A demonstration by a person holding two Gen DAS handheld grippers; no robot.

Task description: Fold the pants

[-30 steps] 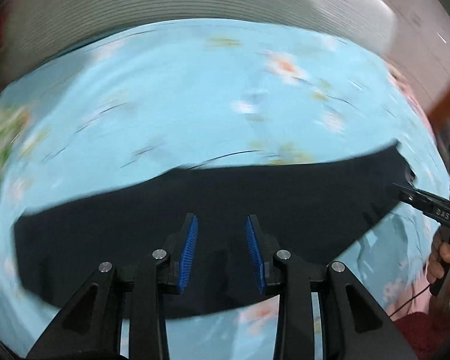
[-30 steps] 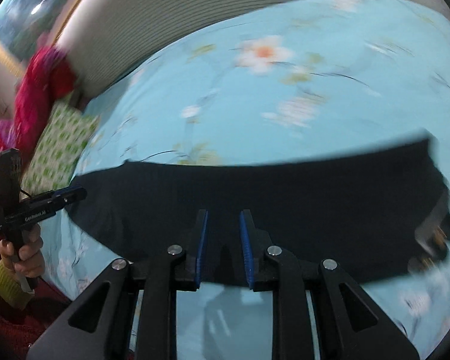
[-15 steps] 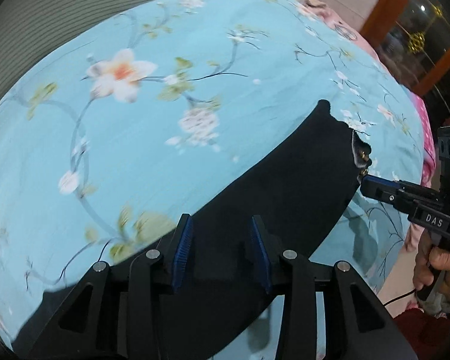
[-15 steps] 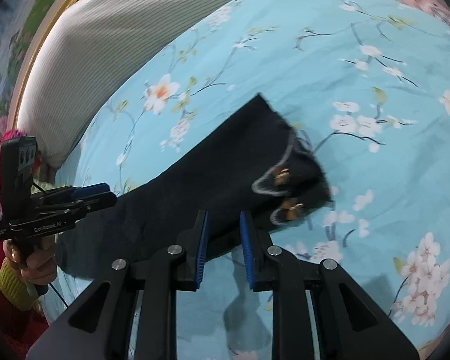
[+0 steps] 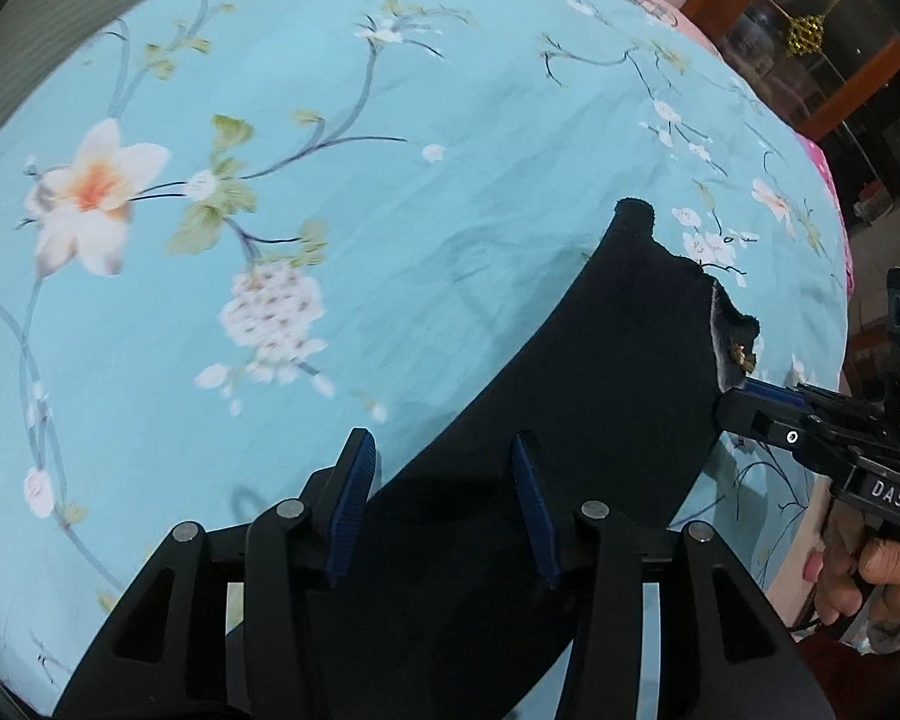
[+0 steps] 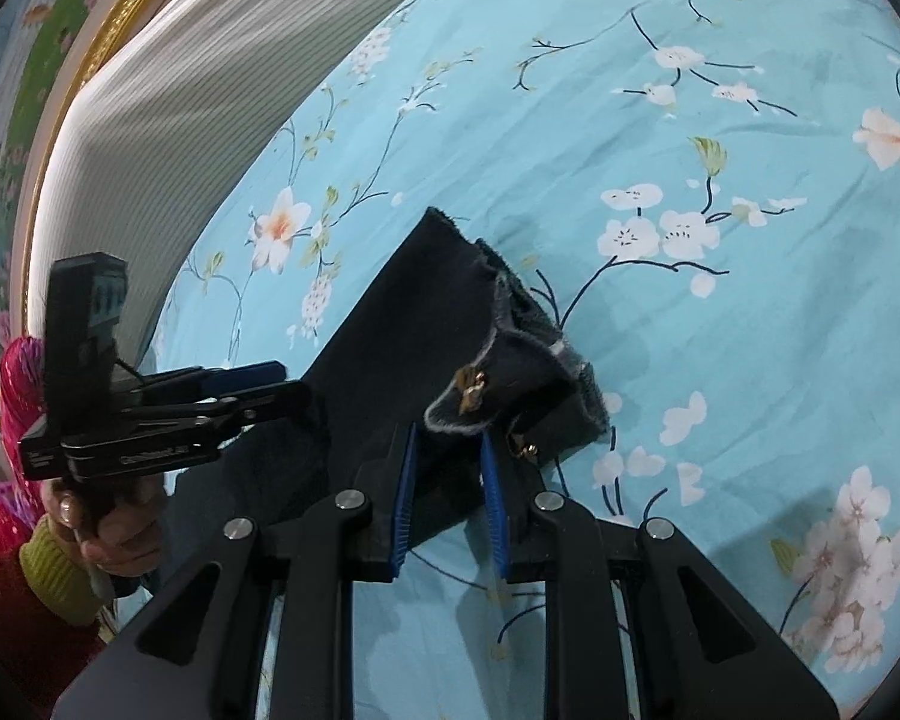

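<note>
Right wrist: dark pants [image 6: 402, 324] folded narrow.

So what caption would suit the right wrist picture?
Right gripper open over dark pants on a floral bedsheet.

Bedroom at home: floral bedsheet [image 5: 390, 192], padded headboard [image 6: 210, 78].

- The left claw [image 5: 444, 510] fills the lower middle of its own view: matte black fingers with ribbed blue pads [image 5: 354, 498] and round silver screws.
- The right claw [image 6: 447, 498] looks the same in its view (blue pads, silver screw heads).
- At the lower right of the left view, white letters read "DAS" on black casing.
- The left hand [image 6: 108, 516], lower left, shows bare skin, a yellow-green cuff and a red sleeve.
- The right hand [image 5: 864, 576] shows bare fingers.
</note>
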